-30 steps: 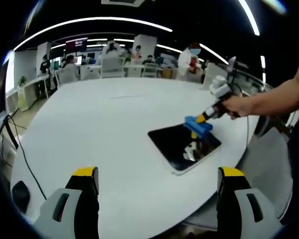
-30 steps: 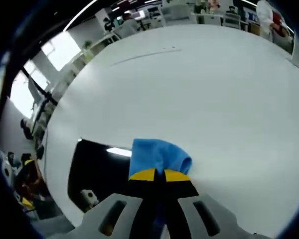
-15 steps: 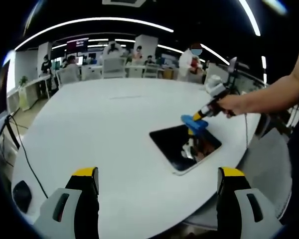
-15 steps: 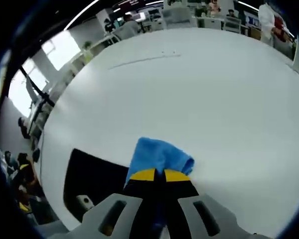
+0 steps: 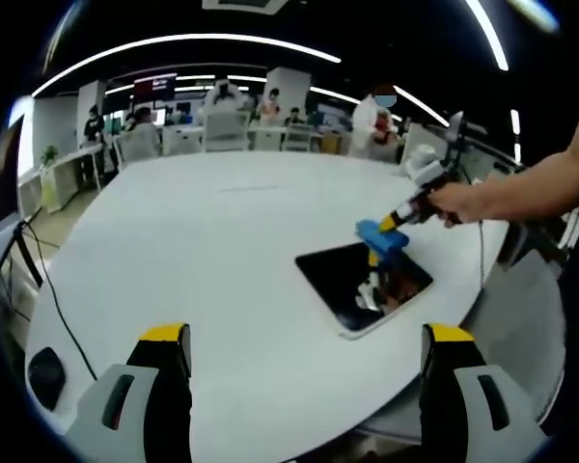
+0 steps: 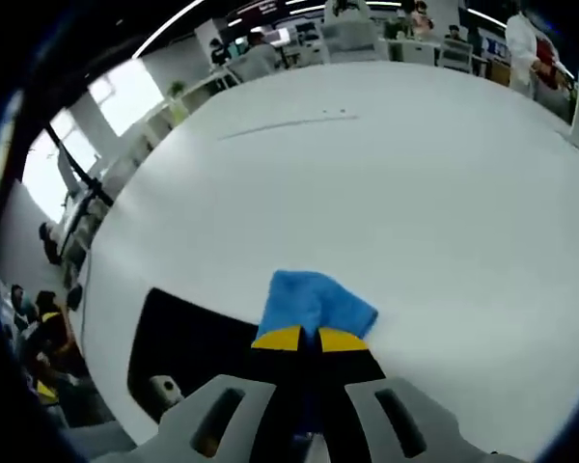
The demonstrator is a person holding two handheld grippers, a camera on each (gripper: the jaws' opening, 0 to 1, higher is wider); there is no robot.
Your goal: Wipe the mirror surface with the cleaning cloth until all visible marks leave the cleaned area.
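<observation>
The right gripper [image 6: 304, 339], fingers clenched on a blue cloth [image 6: 318, 303], presses the cloth at the far edge of a dark mirror [image 5: 365, 285] lying flat on a white desk [image 5: 222, 251]; a hand [image 5: 455, 203] holds that gripper from the right in the left gripper view, while the left gripper [image 5: 304, 349] hangs near the desk's edge with its fingers released and wide apart

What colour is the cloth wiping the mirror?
Blue. The cloth shows best in the right gripper view, pinched by the right gripper.
</observation>
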